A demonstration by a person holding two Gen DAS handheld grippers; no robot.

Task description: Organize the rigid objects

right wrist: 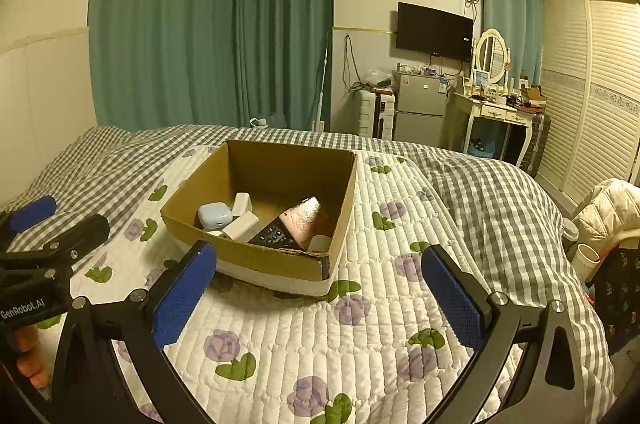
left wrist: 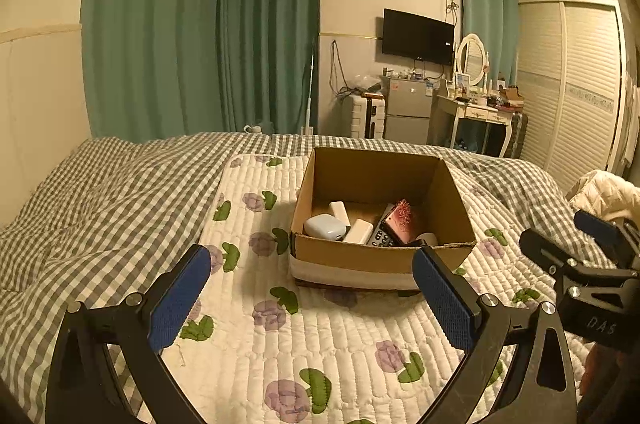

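An open cardboard box (left wrist: 380, 256) (right wrist: 256, 260) sits on a white floral quilt (left wrist: 280, 344) (right wrist: 320, 344) on the bed. Inside lie a pale blue earbud case (left wrist: 325, 227) (right wrist: 215, 215), white chargers (left wrist: 359, 231) (right wrist: 241, 225), a black remote (left wrist: 380, 236) (right wrist: 274, 235), a pink glittery phone (left wrist: 402, 220) (right wrist: 303, 218) and a small white roll (right wrist: 321, 243). My left gripper (left wrist: 312, 288) is open and empty, in front of the box. My right gripper (right wrist: 320, 288) is open and empty, in front of the box's right corner. Each gripper shows at the edge of the other's view.
A grey checked duvet (left wrist: 100, 191) (right wrist: 500, 191) covers the bed around the quilt. A cream padded jacket (right wrist: 608, 212) lies at the right. Green curtains (left wrist: 200, 31), a small fridge (right wrist: 420, 107), a dressing table (right wrist: 496, 111) and a wardrobe (right wrist: 592, 95) stand beyond the bed.
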